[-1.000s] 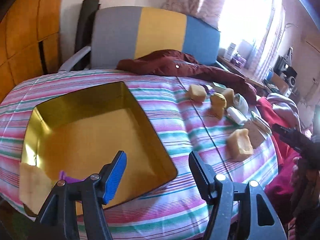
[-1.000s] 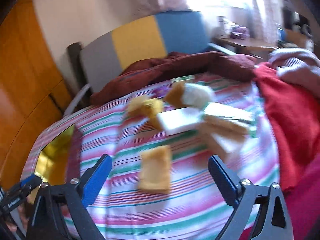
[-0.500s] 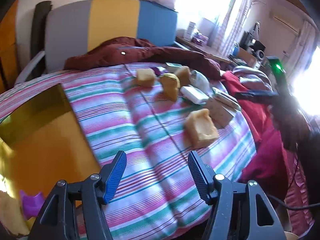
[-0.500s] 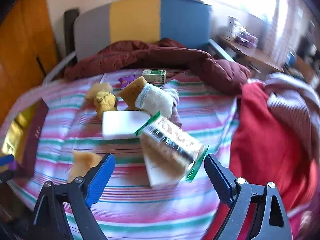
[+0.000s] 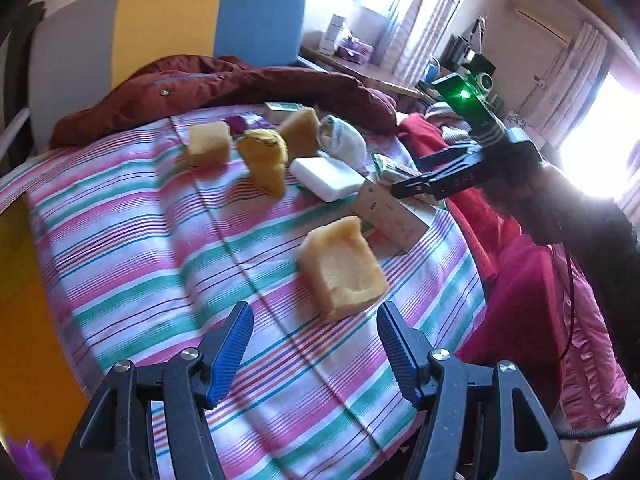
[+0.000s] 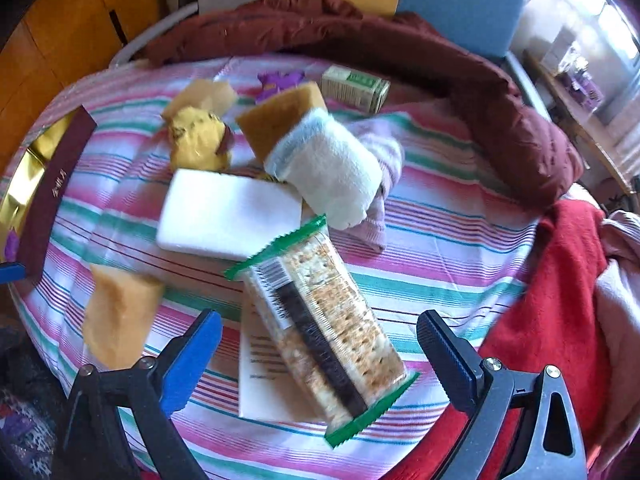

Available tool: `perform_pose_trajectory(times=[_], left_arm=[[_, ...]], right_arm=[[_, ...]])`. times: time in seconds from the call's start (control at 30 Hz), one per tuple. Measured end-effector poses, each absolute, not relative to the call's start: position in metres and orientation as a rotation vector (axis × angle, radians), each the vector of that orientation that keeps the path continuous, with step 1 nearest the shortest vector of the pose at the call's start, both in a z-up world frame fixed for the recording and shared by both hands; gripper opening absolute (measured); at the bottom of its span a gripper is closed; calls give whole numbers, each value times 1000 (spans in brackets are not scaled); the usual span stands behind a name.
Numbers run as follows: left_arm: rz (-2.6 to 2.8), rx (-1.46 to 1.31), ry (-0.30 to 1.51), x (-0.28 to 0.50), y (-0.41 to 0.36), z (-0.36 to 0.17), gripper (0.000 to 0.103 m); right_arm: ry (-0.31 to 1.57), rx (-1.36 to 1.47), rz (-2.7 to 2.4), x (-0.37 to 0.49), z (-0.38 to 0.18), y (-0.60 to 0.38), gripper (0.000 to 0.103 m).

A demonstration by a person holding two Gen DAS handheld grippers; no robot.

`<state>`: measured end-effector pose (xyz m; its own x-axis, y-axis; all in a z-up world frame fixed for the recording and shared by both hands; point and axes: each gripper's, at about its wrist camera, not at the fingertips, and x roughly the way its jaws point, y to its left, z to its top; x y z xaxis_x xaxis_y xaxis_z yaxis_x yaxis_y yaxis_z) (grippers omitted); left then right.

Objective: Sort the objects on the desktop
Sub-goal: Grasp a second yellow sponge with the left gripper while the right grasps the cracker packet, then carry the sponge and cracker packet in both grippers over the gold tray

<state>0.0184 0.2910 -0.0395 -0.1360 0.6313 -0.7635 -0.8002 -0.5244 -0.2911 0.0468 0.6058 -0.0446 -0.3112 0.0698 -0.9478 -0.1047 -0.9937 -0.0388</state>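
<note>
The cracker packet (image 6: 320, 316) now lay between the right tongs (image 6: 320, 344), which were widening with nothing pinched; a second earlier a yellow sponge sat there. The left tongs (image 5: 314, 344) had swung off the gold tray (image 5: 16, 300), spread and empty before the nearest sponge (image 5: 342, 268). Only the right view showed the small green box (image 6: 356, 89) by the maroon jacket (image 6: 500, 92); only the left showed the right tongs pointing steeply down over the striped bed (image 5: 160, 248).
</note>
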Motion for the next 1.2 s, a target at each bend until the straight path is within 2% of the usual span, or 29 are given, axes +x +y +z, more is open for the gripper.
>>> perform_pose_trajectory(times=[0.13,0.27,0.37,0.47,0.7,1.0,1.2], left_arm=[[1784,-1117,245,16,313,-47,65],[1754,-1130,257,16,332,-54,65],[1736,-1147,237,15,342,-60,66],[1733,-1165,242,15,352,-66,67],[1769,-1172,305,17,373,-77,68],[1822,-1137,320,18,369,-88,56],[1864,-1096,297,21,347,-76,54]], right_arm=[[115,-1793,2483,47,-49,613,88],[132,-1776,2532,50,-43,611,64],[120,-1774,2542,52,-41,607,54],[115,-1760,2542,55,-40,601,50],[138,-1662,2517,67,-39,588,49],[216,-1500,2480,83,-36,580,48],[299,-1384,2501,96,-22,574,48]])
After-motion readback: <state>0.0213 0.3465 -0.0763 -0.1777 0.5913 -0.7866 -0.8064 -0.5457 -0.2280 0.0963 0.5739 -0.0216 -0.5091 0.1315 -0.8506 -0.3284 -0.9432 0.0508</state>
